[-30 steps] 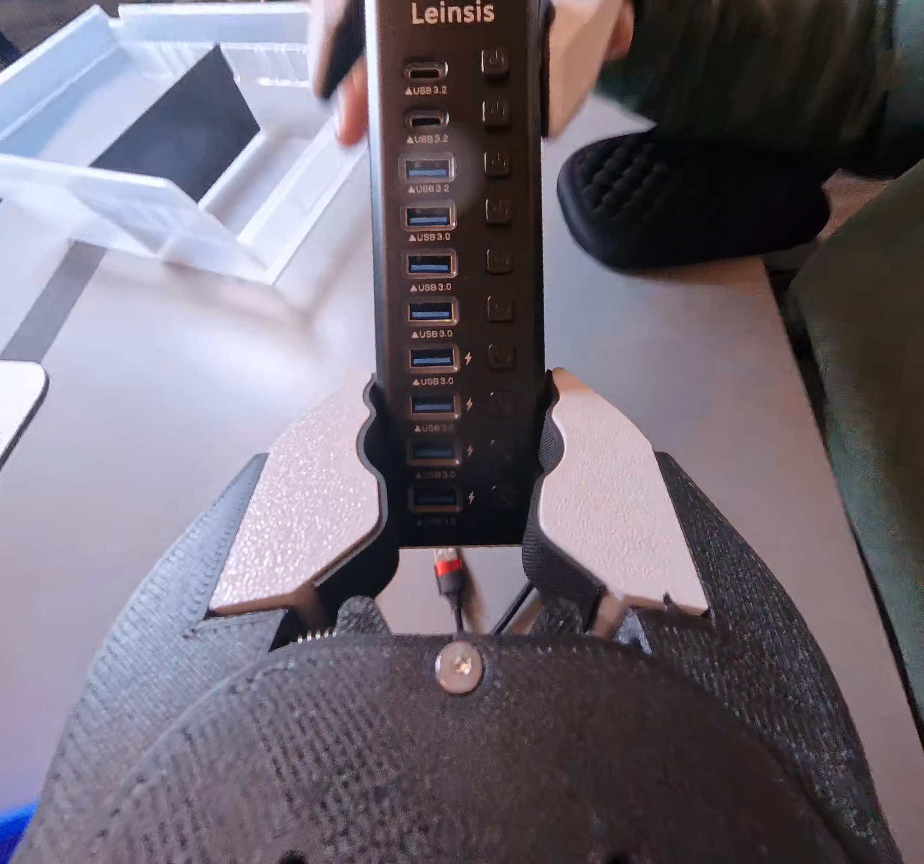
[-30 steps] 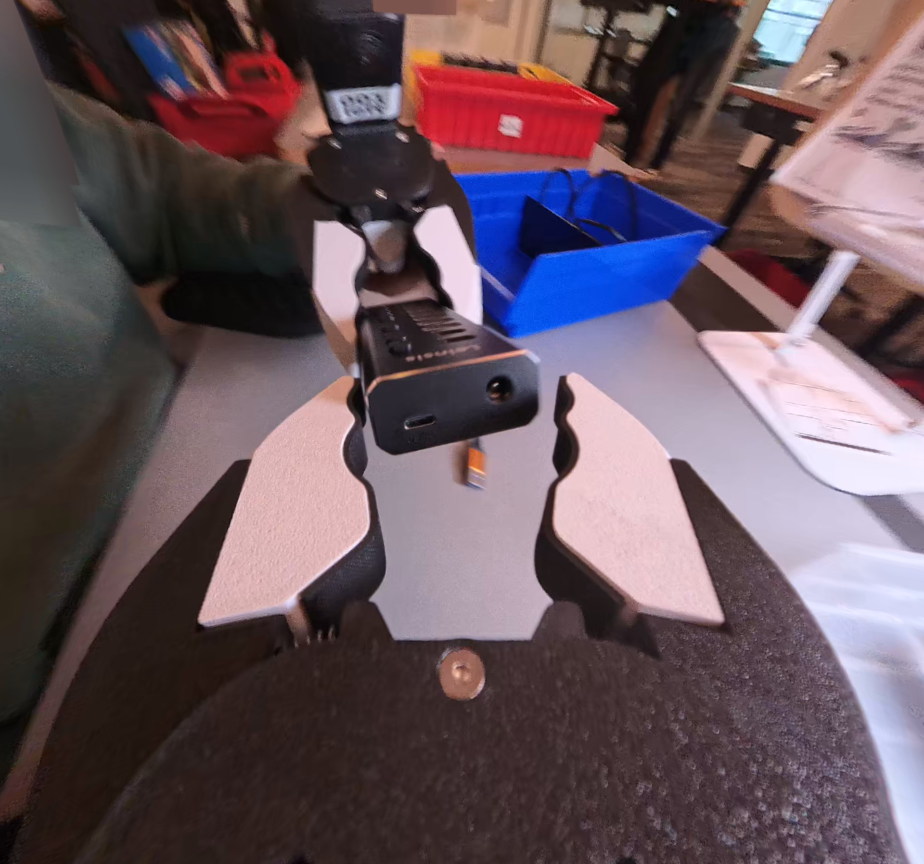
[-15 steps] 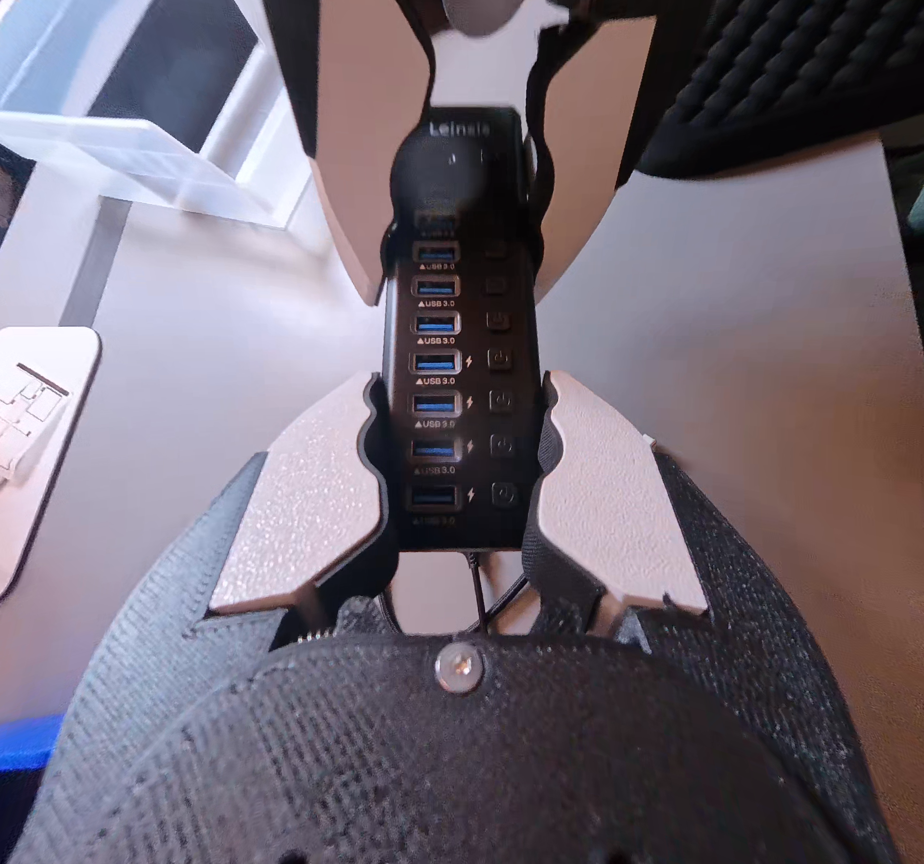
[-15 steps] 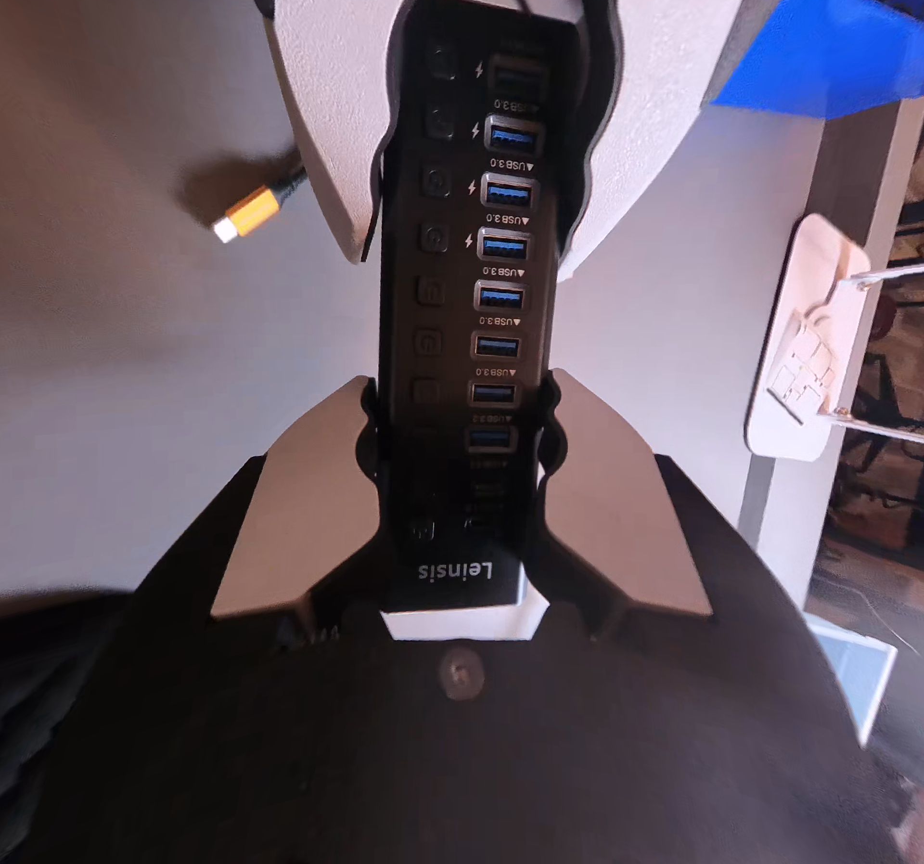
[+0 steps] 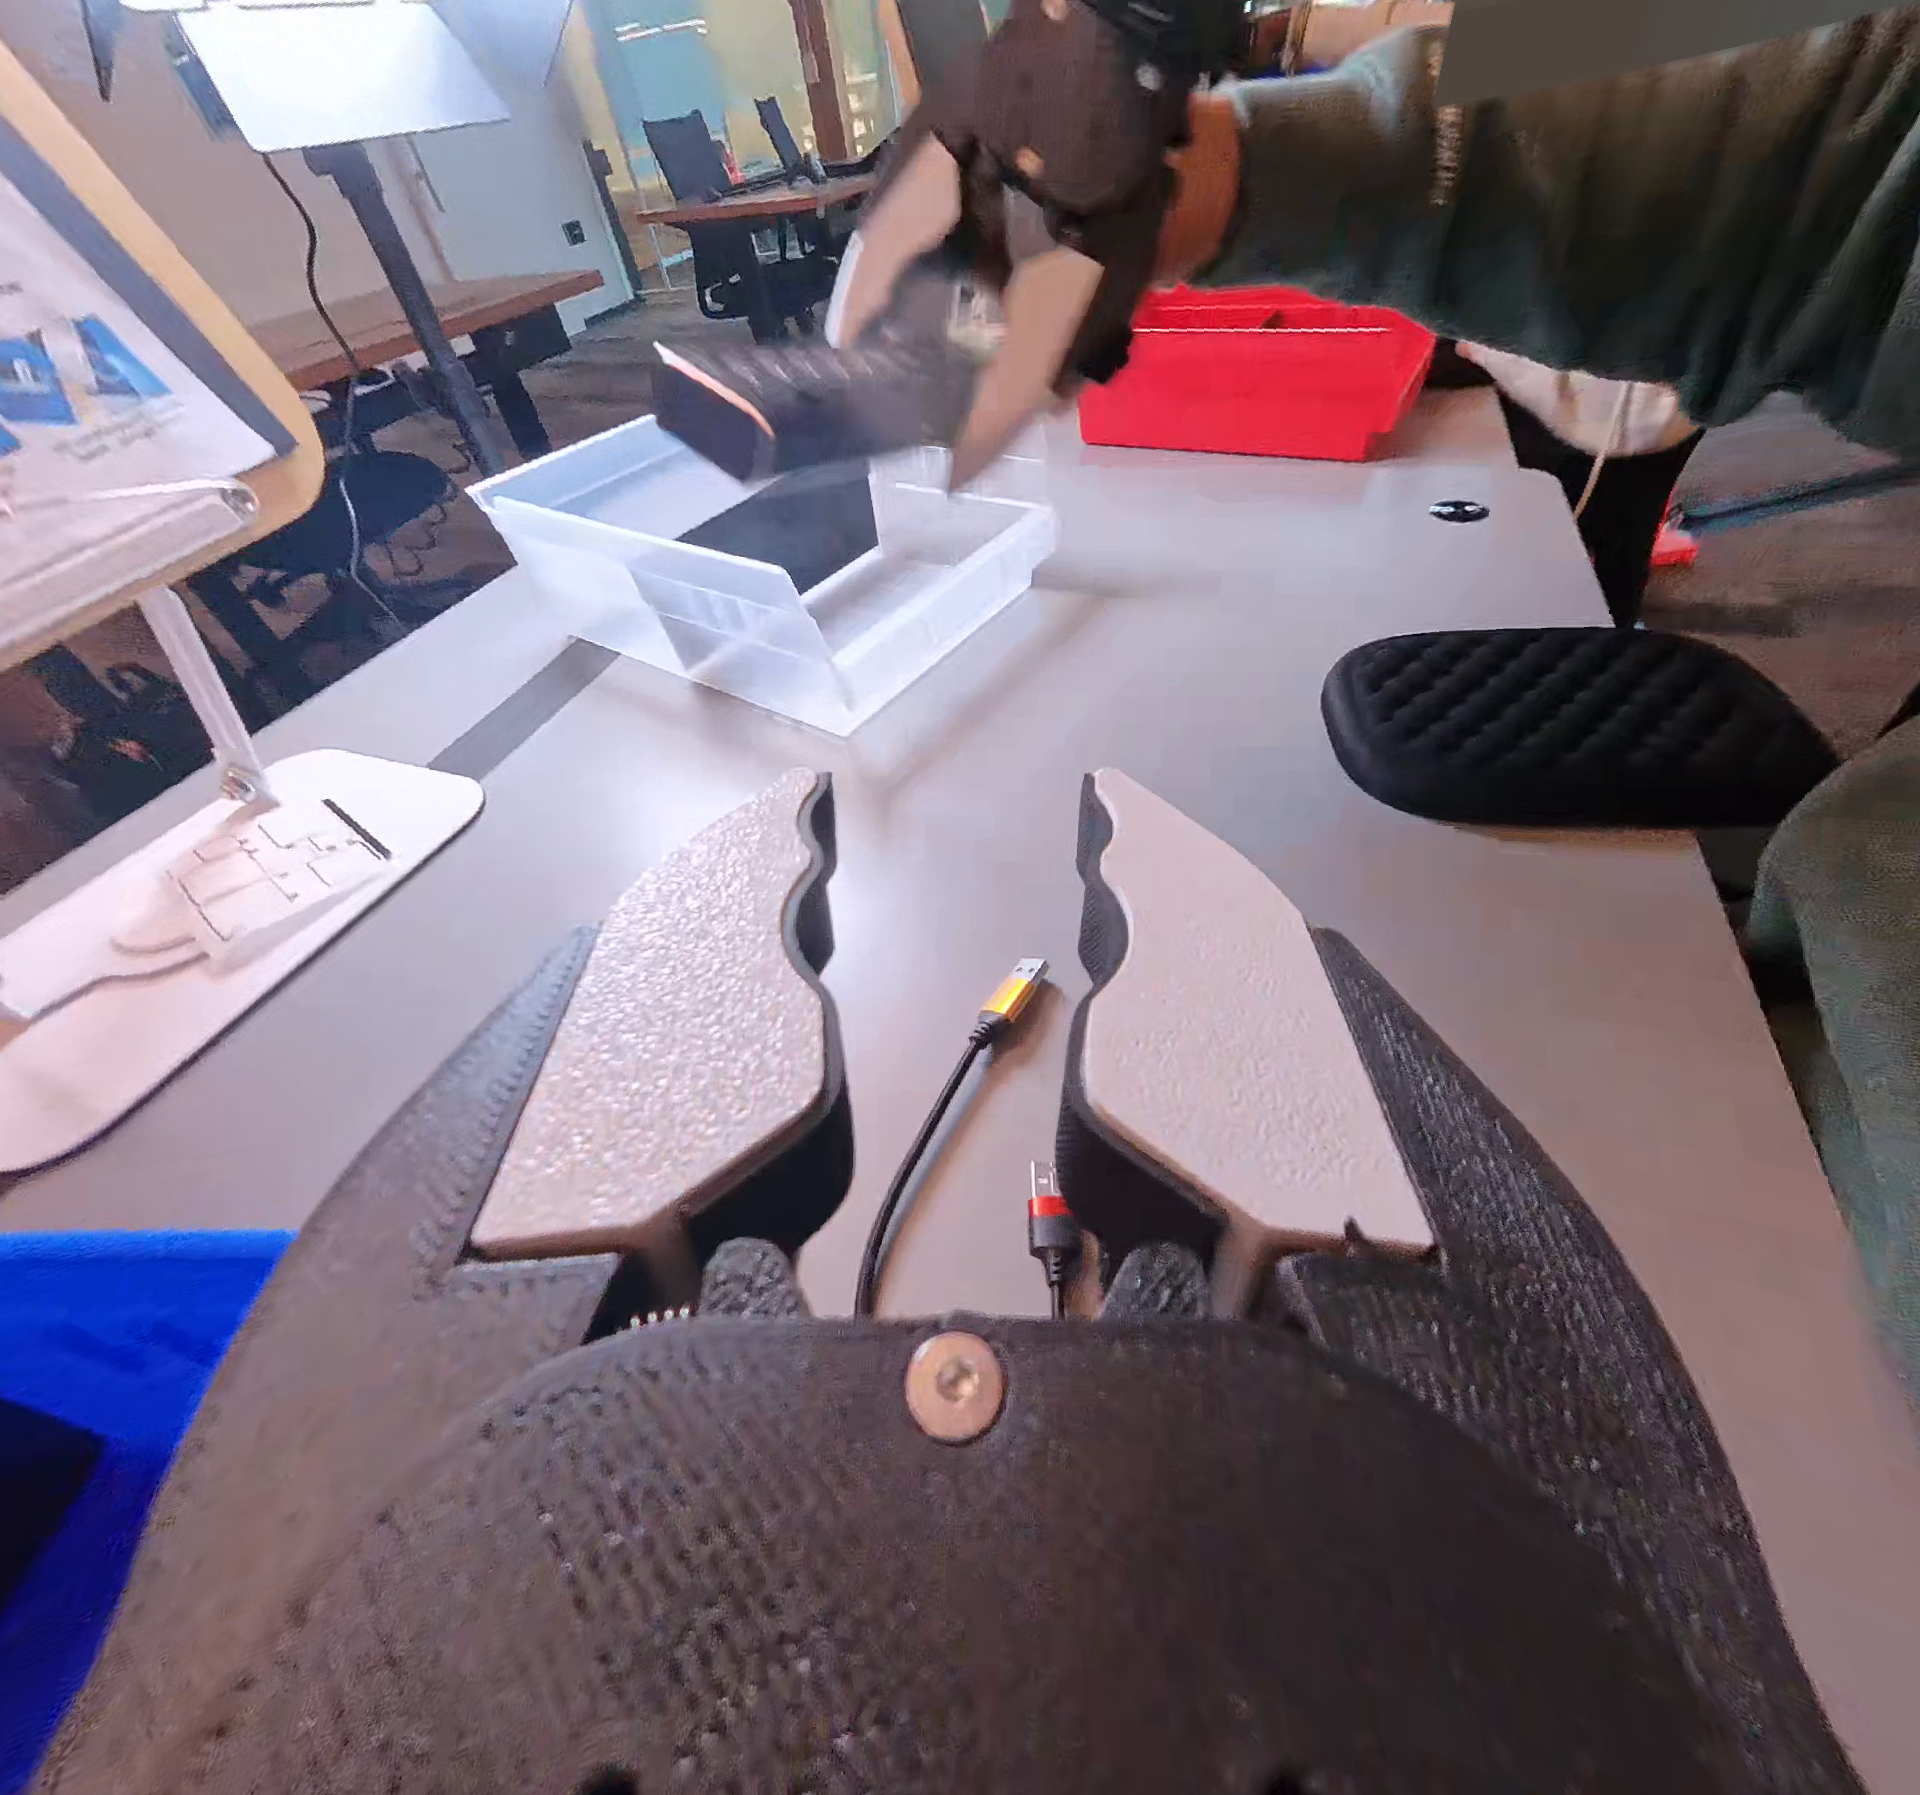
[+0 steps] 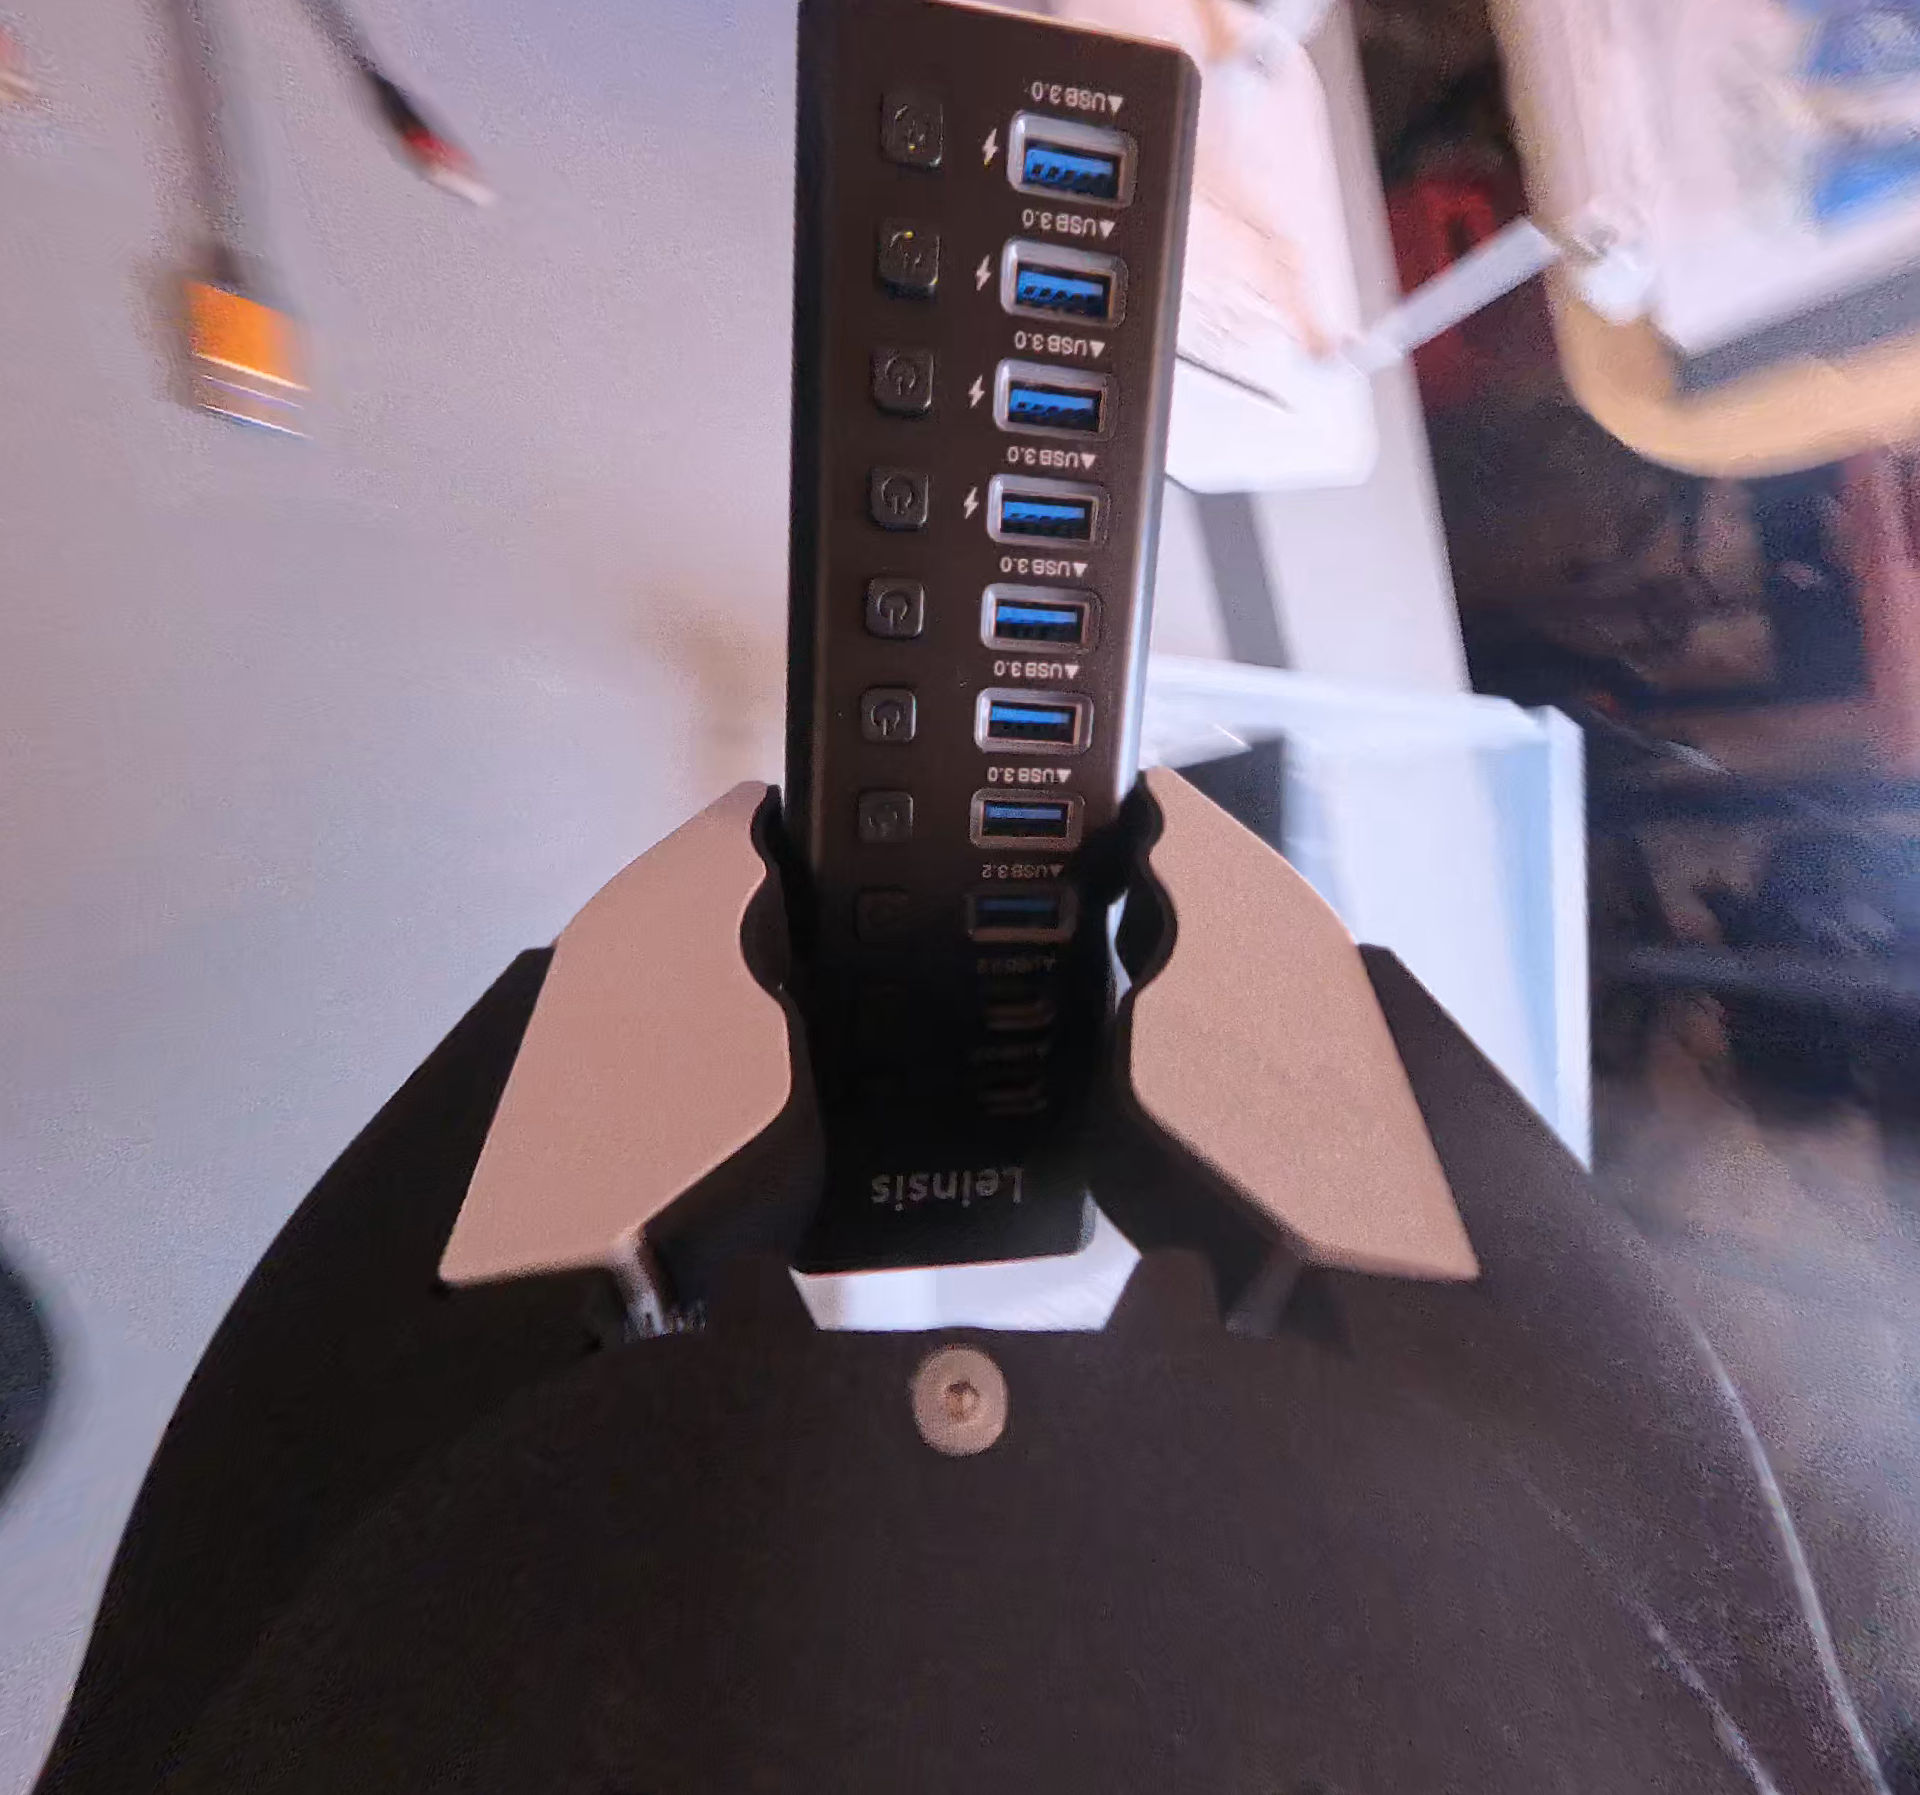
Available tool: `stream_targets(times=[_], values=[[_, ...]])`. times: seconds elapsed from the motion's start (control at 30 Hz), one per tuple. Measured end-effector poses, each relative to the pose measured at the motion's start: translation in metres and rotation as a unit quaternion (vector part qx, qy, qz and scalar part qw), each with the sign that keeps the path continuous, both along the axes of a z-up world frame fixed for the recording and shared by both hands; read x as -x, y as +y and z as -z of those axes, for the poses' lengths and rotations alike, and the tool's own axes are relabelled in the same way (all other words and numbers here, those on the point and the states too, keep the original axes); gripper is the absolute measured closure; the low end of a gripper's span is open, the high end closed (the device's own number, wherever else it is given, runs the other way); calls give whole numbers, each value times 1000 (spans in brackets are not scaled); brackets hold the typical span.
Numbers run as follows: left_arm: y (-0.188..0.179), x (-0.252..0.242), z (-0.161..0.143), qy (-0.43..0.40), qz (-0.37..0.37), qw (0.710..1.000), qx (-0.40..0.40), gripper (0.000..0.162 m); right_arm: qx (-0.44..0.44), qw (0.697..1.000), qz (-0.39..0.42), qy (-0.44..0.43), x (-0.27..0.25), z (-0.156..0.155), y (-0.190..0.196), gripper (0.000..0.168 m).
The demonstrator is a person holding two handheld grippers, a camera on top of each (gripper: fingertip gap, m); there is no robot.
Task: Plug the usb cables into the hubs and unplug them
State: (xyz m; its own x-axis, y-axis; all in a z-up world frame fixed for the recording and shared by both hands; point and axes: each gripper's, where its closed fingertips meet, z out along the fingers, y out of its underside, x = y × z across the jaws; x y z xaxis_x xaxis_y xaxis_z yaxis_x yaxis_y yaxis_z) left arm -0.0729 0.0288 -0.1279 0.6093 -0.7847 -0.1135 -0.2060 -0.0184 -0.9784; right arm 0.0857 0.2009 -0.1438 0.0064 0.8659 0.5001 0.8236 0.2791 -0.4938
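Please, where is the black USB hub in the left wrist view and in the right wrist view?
Left wrist view: the long black USB hub is far off, upper centre, blurred, held above the clear plastic tray by the right hand-held gripper.
Right wrist view: it fills the centre, clamped between the fingers.
Shared landmark: the orange-collared USB plug on the grey table.

Black hub (image 6: 966,540) between right fingers (image 6: 634,1039)
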Motion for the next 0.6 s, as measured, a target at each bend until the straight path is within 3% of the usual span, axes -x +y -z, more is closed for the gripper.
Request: stream_targets(times=[0.13, 0.27, 0.43, 0.6], values=[[4, 5, 13, -8, -18, 1000, -12, 137, -39, 995, 89, -24, -44, -18, 113, 106], [8, 14, 20, 1, -46, 999, -29, 152, -8, 989, 126, -78, -65, 3, 181, 106], [12, 26, 44, 1, -59, 998, 15, 157, 89, 977, 127, -147, -71, 57, 221, 106], [19, 35, 61, 35, -74, 996, 30, 156, 166, 955, 111, -218, -68, 105, 230, 106]])
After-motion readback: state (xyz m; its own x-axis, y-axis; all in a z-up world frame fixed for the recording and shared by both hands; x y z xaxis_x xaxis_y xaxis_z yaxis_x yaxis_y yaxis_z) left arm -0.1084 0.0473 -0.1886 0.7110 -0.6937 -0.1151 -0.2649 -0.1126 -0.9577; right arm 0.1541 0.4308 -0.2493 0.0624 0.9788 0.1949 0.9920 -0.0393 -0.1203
